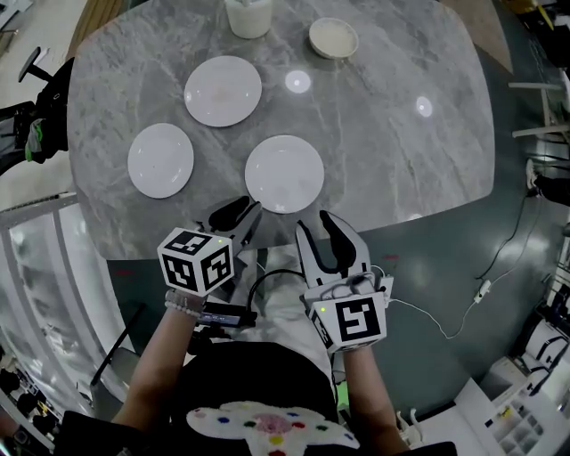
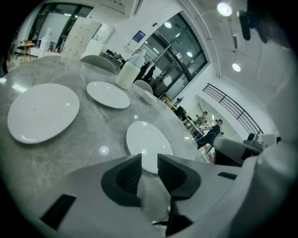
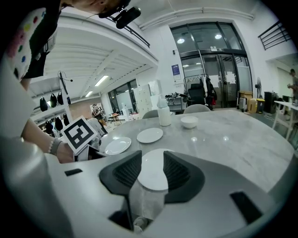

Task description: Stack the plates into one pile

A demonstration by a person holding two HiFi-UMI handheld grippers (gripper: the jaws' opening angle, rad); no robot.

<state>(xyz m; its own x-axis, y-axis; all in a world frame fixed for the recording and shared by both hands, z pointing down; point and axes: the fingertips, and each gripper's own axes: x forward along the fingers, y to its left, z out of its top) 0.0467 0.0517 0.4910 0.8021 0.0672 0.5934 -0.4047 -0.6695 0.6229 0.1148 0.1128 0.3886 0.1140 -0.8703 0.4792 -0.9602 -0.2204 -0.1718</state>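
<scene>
Three white plates lie apart on the round grey marble table (image 1: 401,151): a far plate (image 1: 223,91), a left plate (image 1: 160,159) and a near plate (image 1: 285,174). My left gripper (image 1: 239,220) hovers at the table's near edge, just left of the near plate (image 2: 148,142); its jaws stand a narrow gap apart with nothing between them. My right gripper (image 1: 322,233) is off the table edge, just short of the near plate (image 3: 153,172), which shows through its open jaws untouched. The left plate (image 2: 43,111) and far plate (image 2: 108,94) lie beyond.
A small white bowl (image 1: 333,37) and a white jug (image 1: 248,16) stand at the table's far side. Chairs (image 3: 195,108) are behind the table. Below the near edge are the person's lap and cables on the floor (image 1: 463,312).
</scene>
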